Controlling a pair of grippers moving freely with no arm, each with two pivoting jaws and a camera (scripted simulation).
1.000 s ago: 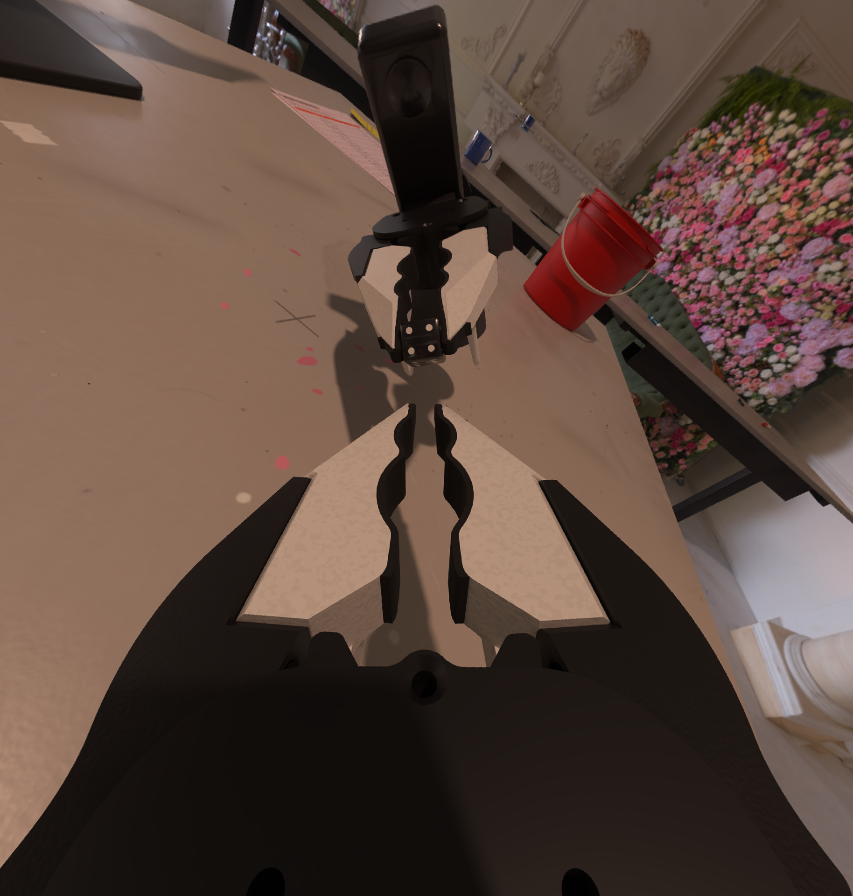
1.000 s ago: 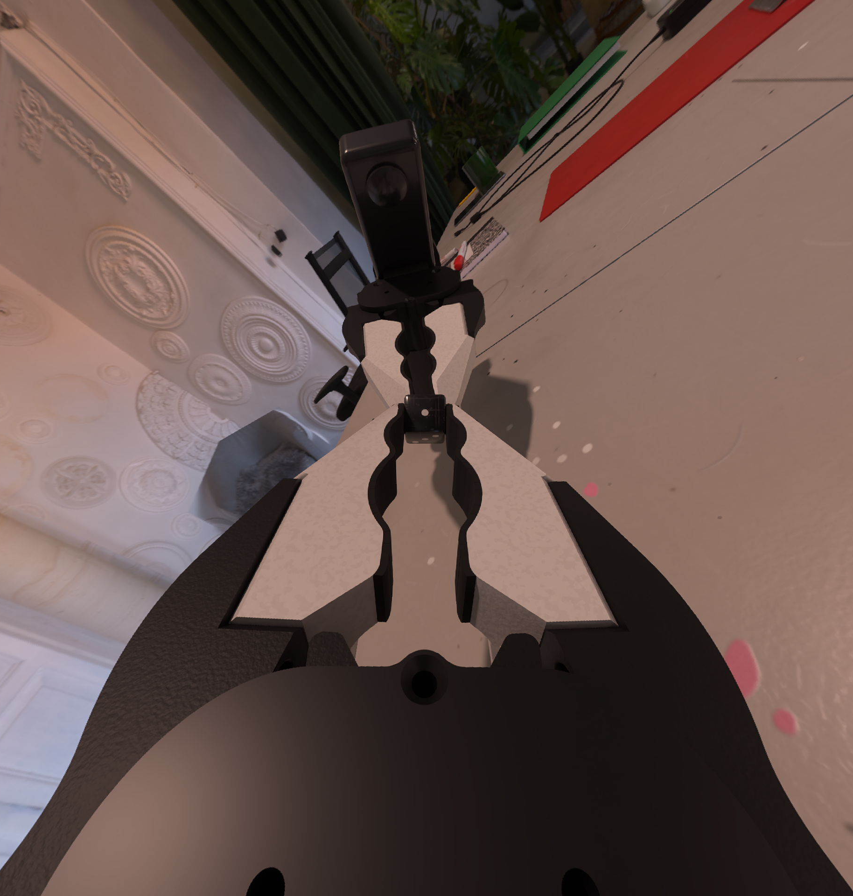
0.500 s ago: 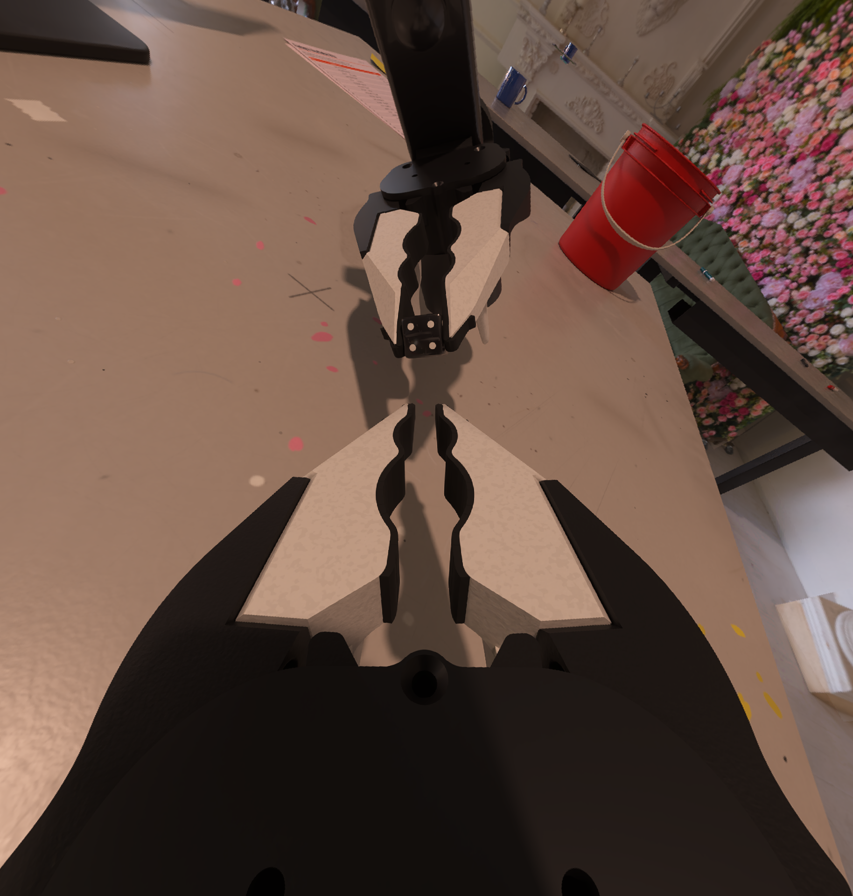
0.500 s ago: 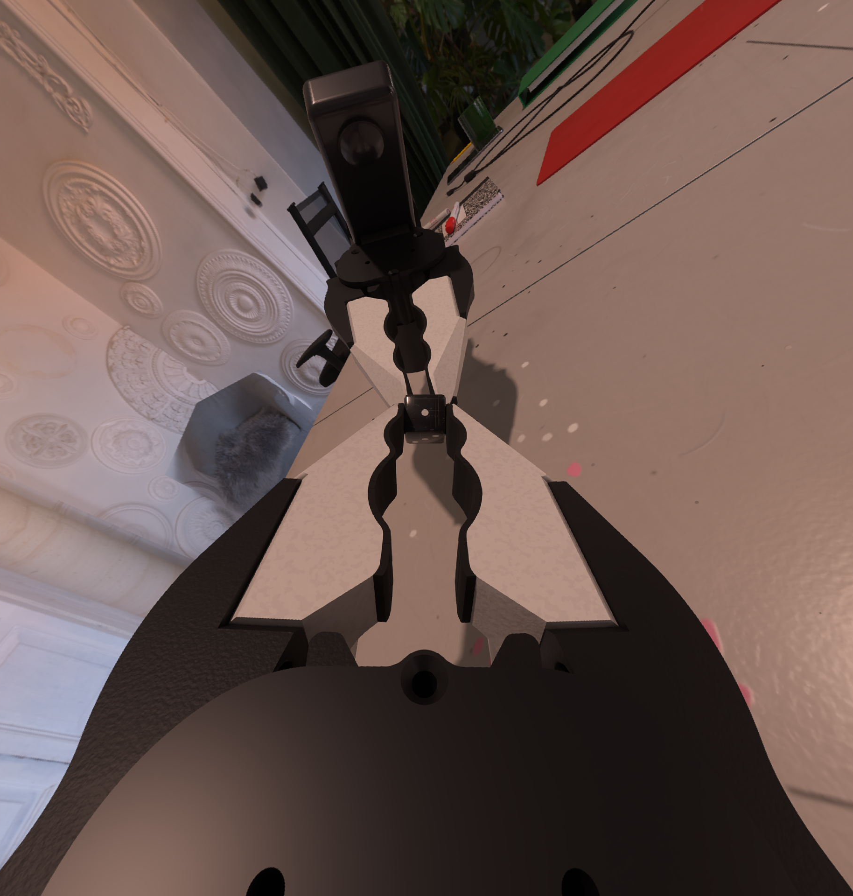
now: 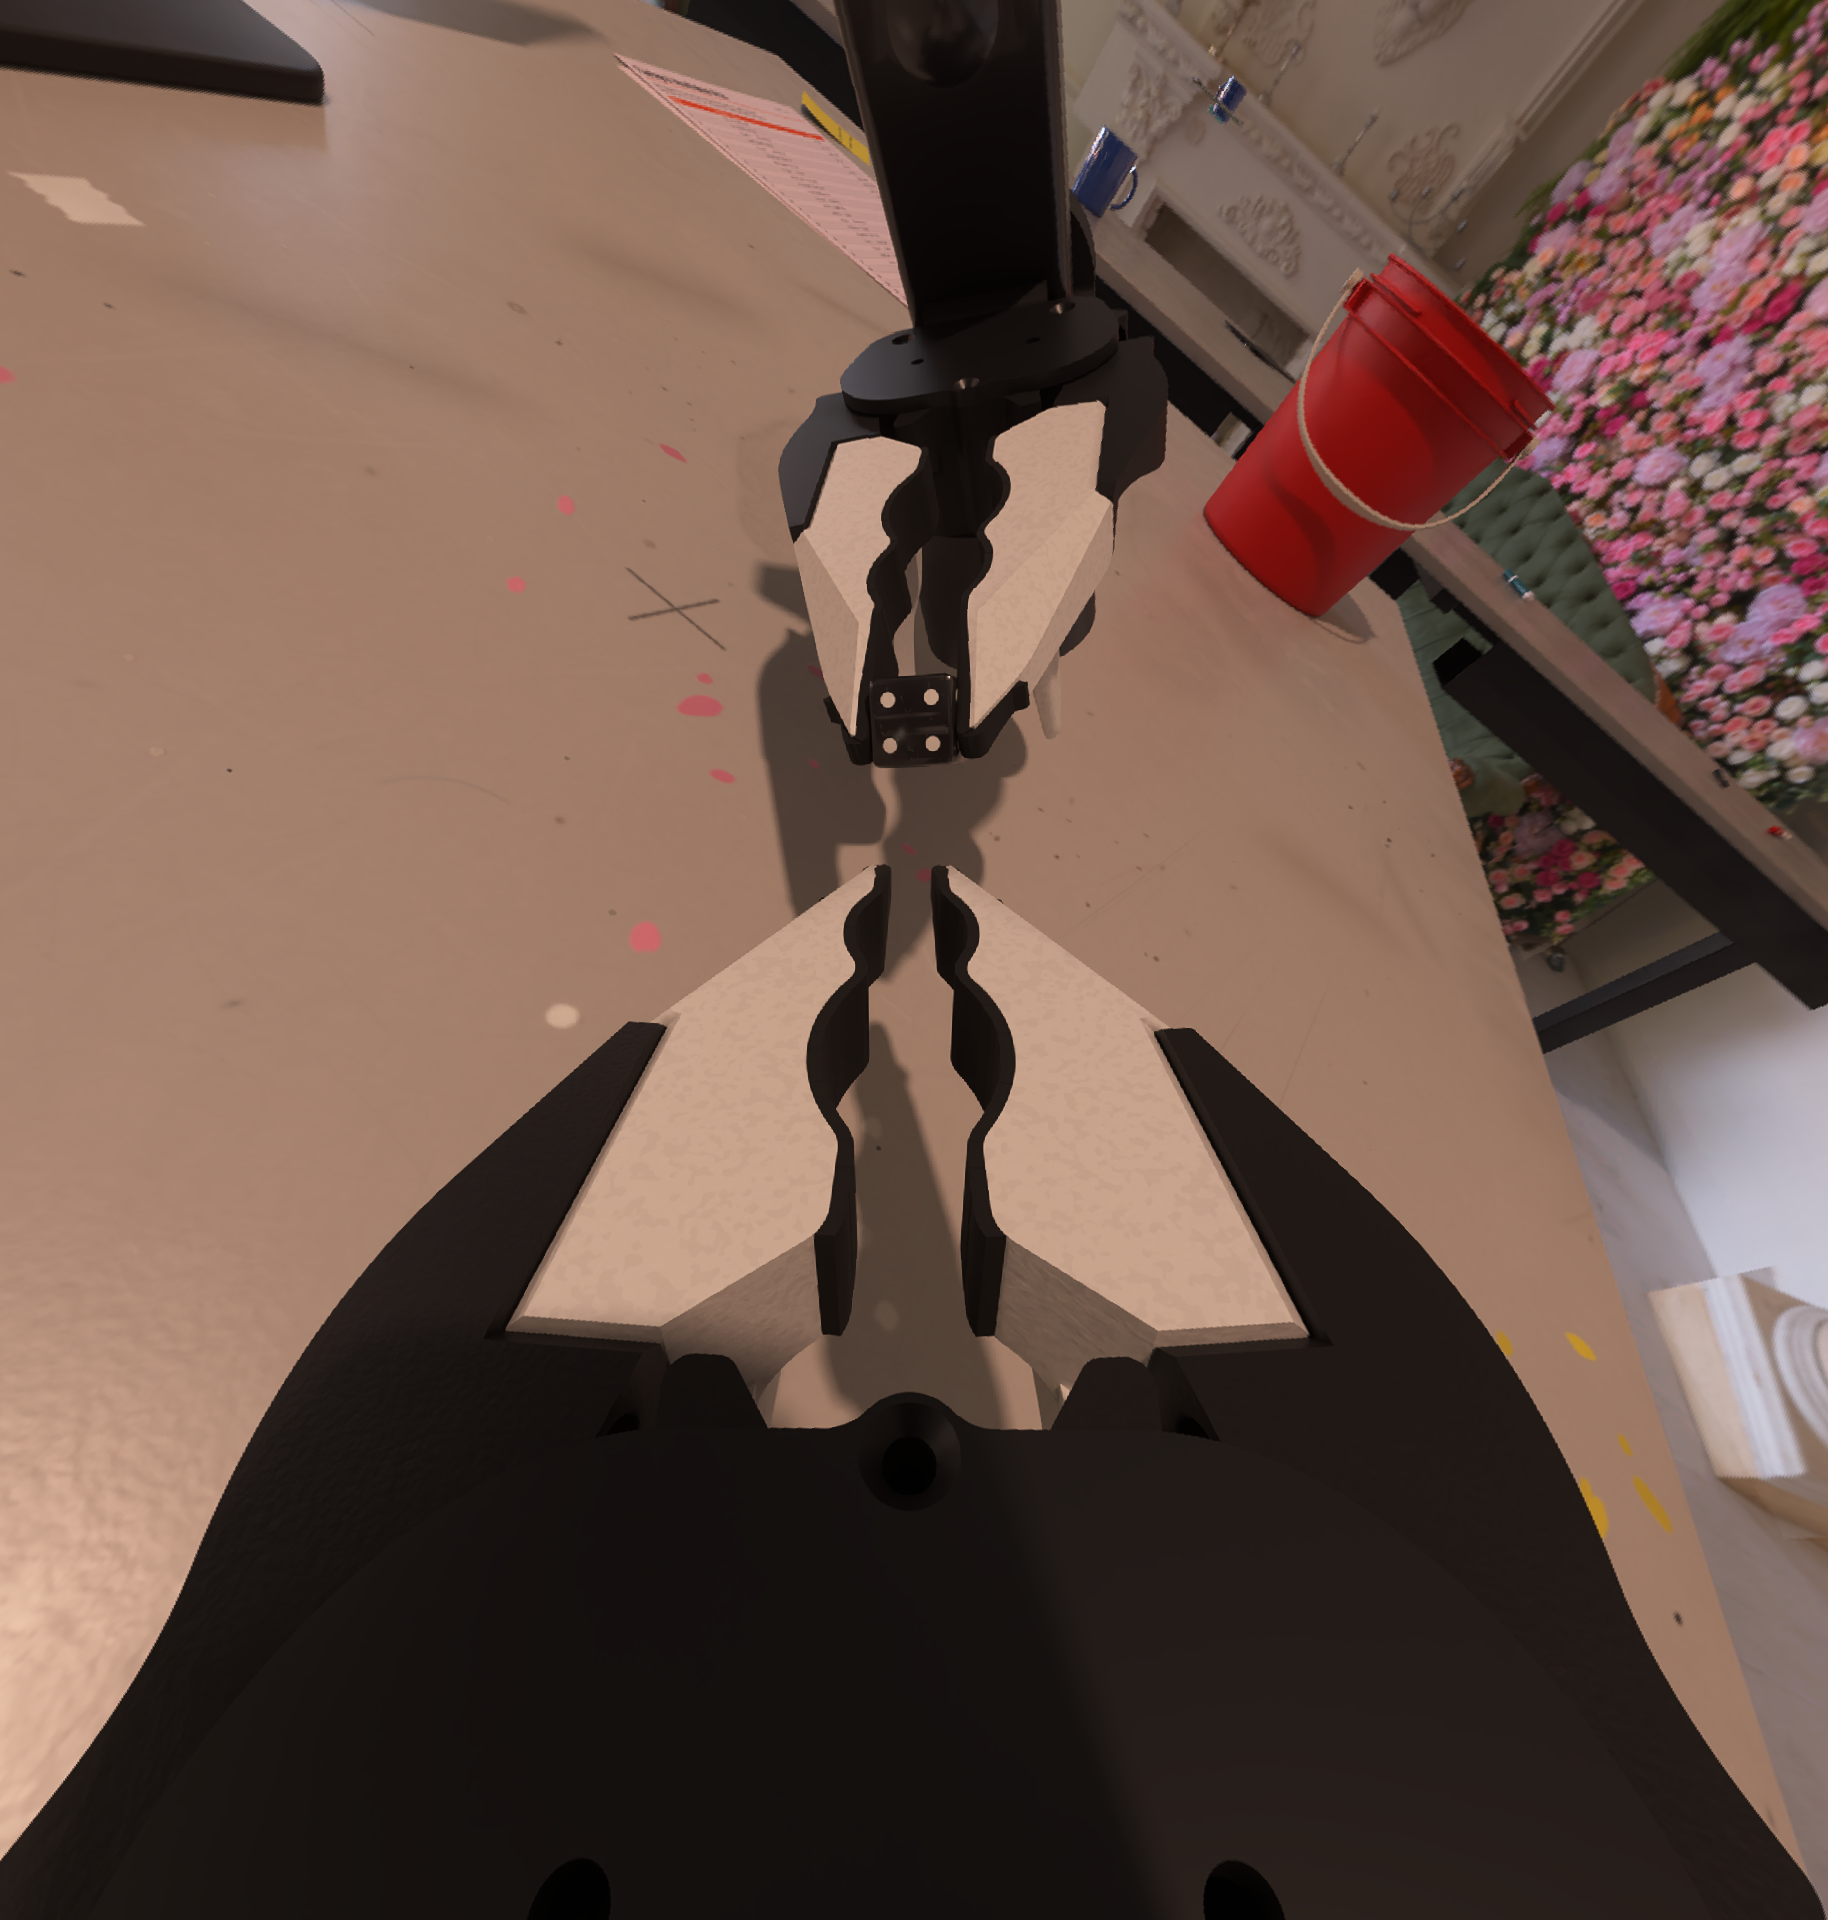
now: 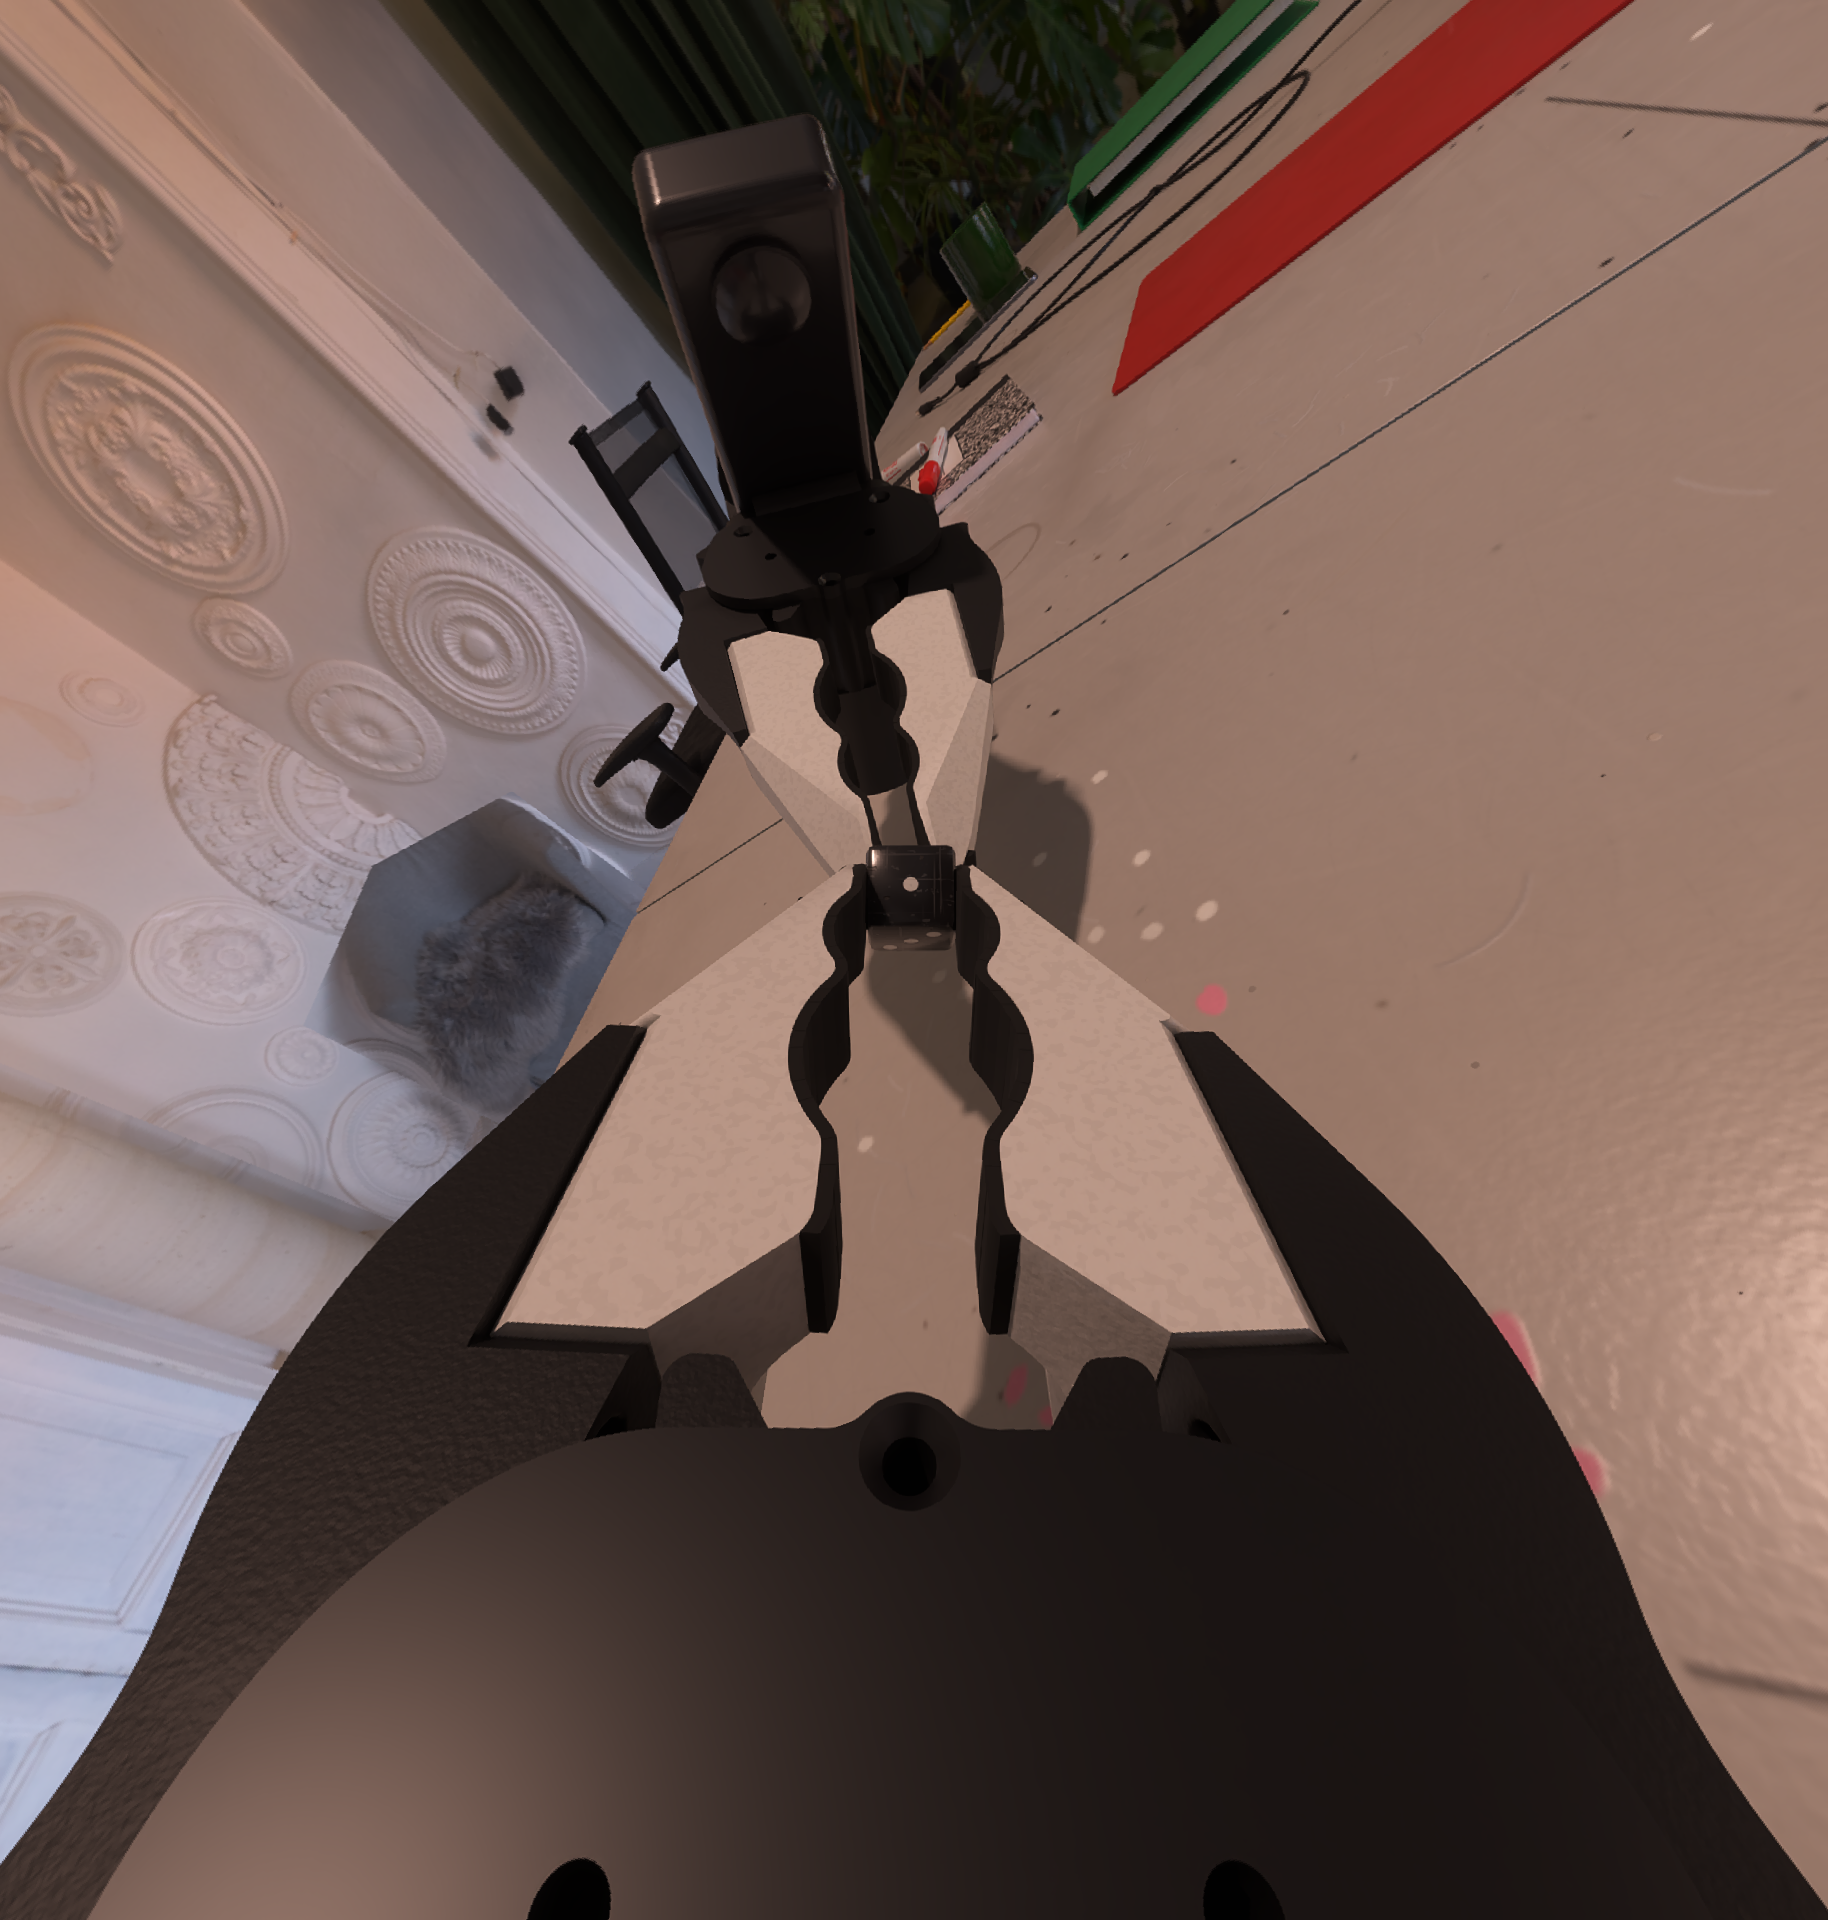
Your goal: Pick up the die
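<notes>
The die point(image 6: 910, 896) is a small black cube with white pips. My right gripper point(image 6: 910, 883) is shut on it at the fingertips and holds it above the tan table point(image 6: 1461, 831). In the left wrist view the right gripper point(image 5: 915, 743) points down toward me with the die point(image 5: 912, 719) between its tips, its shadow on the table below. My left gripper point(image 5: 910, 873) is shut and empty, its tips just short of the die. In the right wrist view the left gripper point(image 6: 897, 821) stands just beyond the die, facing me.
A red bucket point(image 5: 1367, 436) stands near the table's right edge, with a blue mug point(image 5: 1107, 166) on a shelf behind it. A paper sheet point(image 5: 775, 145) and a dark slab point(image 5: 131, 52) lie at the far end. A red mat point(image 6: 1357, 197), a cable and a notebook point(image 6: 988, 426) lie beyond.
The two grippers have drawn closer together, so each looms larger in the other's view. The die stays clamped in the right gripper. The left gripper's fingers have not moved apart.
</notes>
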